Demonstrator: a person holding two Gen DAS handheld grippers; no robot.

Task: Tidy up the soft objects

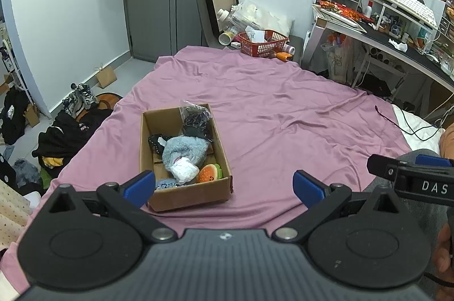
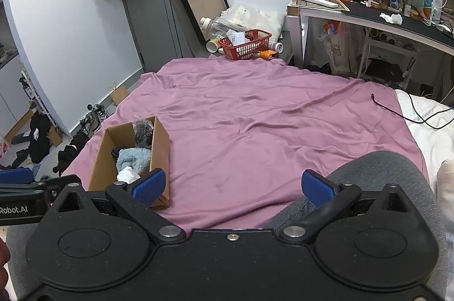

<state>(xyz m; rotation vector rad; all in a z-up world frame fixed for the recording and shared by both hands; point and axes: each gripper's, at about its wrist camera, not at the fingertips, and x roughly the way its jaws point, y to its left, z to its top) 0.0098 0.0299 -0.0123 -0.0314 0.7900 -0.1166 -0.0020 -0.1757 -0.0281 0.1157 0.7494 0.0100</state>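
Left gripper (image 1: 224, 189): jaws held wide apart, nothing gripped.
Right gripper (image 2: 233, 186): jaws spread wide, nothing gripped.
Cardboard box (image 1: 187, 194): seen just ahead of the left jaws, beside the left fingertip; left of the right jaws.
Soft objects (image 1: 183, 152): piled inside the box.
Purple sheet (image 1: 283, 113): spread beyond both jaws.

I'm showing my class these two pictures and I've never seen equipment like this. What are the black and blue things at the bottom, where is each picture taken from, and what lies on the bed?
Each picture comes from a camera mounted on a hand-held gripper, looking along its two blue-padded fingers. One shows the left gripper, the other the right gripper. Both are open and hold nothing. On the purple sheet sits a cardboard box containing a fluffy blue toy, a watermelon-shaped plush, white cloth and dark items.
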